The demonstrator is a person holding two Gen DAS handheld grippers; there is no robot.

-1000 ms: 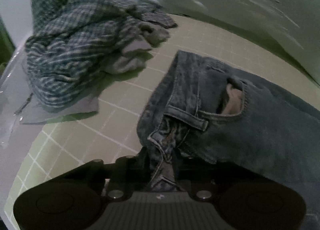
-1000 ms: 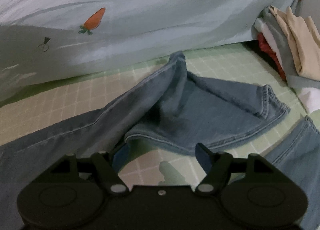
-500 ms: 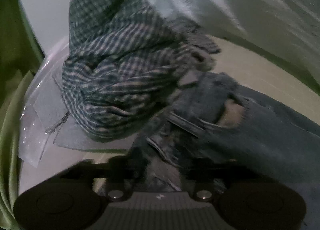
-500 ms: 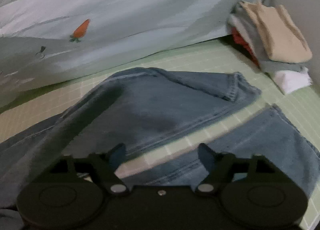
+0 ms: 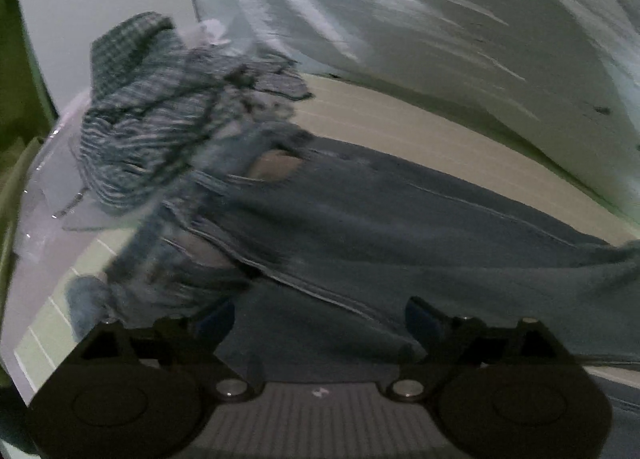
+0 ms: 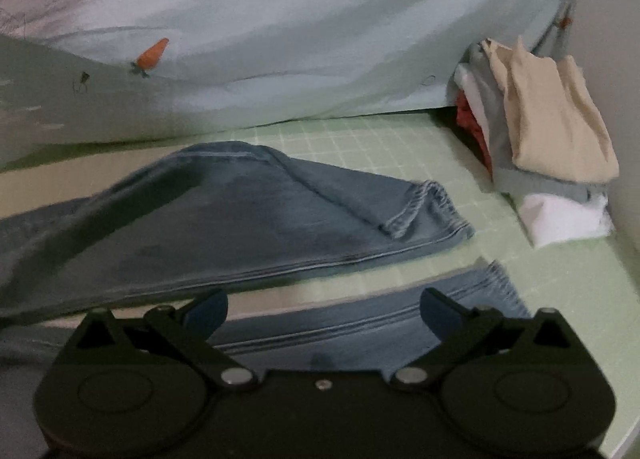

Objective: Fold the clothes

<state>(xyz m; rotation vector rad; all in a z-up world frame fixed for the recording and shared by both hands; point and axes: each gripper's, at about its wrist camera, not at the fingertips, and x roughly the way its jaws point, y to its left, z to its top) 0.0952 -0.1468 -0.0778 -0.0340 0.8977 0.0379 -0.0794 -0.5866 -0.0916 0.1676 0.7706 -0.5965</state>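
Observation:
A pair of blue jeans (image 5: 400, 227) lies on the green checked sheet. Its waist end, with a pocket opening, lies next to the plaid heap in the left wrist view. My left gripper (image 5: 320, 317) is open and empty just above the denim near the waist. In the right wrist view the two jeans legs (image 6: 248, 219) lie side by side, hems to the right. My right gripper (image 6: 324, 309) is open and empty above the nearer leg (image 6: 360, 323).
A crumpled plaid shirt (image 5: 152, 111) is heaped at the left. A stack of folded clothes (image 6: 552, 147) stands at the right by the wall. A pale blue quilt with a carrot print (image 6: 280, 39) runs along the back.
My left gripper has let go of the jeans waist and opened, and the waist now lies flatter by the plaid shirt. The far leg has settled flat. My right gripper stays open.

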